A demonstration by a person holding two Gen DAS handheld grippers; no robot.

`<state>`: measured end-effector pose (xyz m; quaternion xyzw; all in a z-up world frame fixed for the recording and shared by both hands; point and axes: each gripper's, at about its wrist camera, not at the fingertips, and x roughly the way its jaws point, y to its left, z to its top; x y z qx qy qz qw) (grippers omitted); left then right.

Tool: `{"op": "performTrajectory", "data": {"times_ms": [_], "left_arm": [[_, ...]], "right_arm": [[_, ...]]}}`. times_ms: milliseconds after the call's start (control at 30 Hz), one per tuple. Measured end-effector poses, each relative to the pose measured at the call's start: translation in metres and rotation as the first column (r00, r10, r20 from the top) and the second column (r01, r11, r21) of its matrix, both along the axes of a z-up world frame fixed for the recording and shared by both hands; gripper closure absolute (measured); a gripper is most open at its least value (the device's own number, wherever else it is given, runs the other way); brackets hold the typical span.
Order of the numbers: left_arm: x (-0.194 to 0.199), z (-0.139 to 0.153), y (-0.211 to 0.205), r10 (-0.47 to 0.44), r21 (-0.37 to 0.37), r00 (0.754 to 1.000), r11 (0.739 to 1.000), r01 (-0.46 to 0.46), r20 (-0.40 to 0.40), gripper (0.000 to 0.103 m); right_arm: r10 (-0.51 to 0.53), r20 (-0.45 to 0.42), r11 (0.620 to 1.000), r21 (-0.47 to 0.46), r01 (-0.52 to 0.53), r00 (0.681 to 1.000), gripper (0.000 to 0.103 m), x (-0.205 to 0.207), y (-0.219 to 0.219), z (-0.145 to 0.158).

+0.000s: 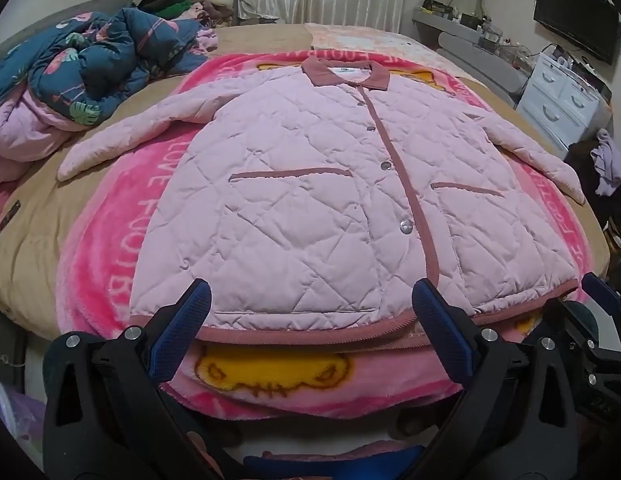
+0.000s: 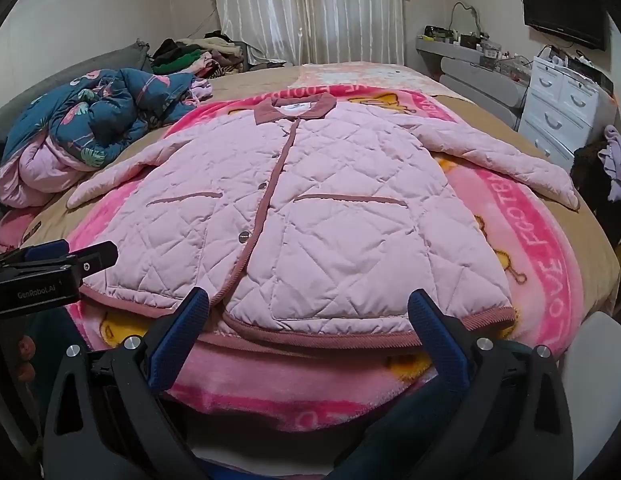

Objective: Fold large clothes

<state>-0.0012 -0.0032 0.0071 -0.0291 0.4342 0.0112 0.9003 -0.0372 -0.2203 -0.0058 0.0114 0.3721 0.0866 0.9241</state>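
While the quilted pink jacket [image 1: 310, 184] is lying flat, front up and buttoned, on the pink fleece blanket [image 1: 110, 248] that is covering the bed [image 1: 26, 248], both claws are hanging just short of its hem with nothing between their pads. The left claw [image 1: 310, 304] is standing wide apart over the hem's left half; the right claw [image 2: 308, 308] is likewise gaping over the right half, collar [image 2: 294, 109] at the far end. Both sleeves are spreading outward: the left sleeve [image 1: 122, 136] is reaching toward the rumpled blue quilt [image 1: 90, 56], and the right sleeve [image 2: 510, 168] is trailing toward the bed's edge. Main risk, as I am judging it: the blanket is lying directly under the hem, so a low pinch is likely catching fleece along with the corded hem [image 2: 350, 336] and dragging the whole blanket. The padded fabric is looking thick and springy, so a shallow bite may be slipping off mid-lift. If the sleeves are not being brought in first, the right one may be sliding off the bed. Uneven lifting between the two claws is probably skewing the fold off the button placket [image 1: 390, 152].
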Motion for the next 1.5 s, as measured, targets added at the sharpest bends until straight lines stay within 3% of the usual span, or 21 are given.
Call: {"op": "performTrajectory", "data": {"times_ms": [1500], "left_arm": [[-0.0016,0.0055,-0.0017,-0.01,-0.013,1.0,1.0,0.01,0.003,0.009]], "right_arm": [[0.007,0.003,1.0,-0.005,-0.007,1.0,0.004,-0.0022,0.0041,0.0008]]}}
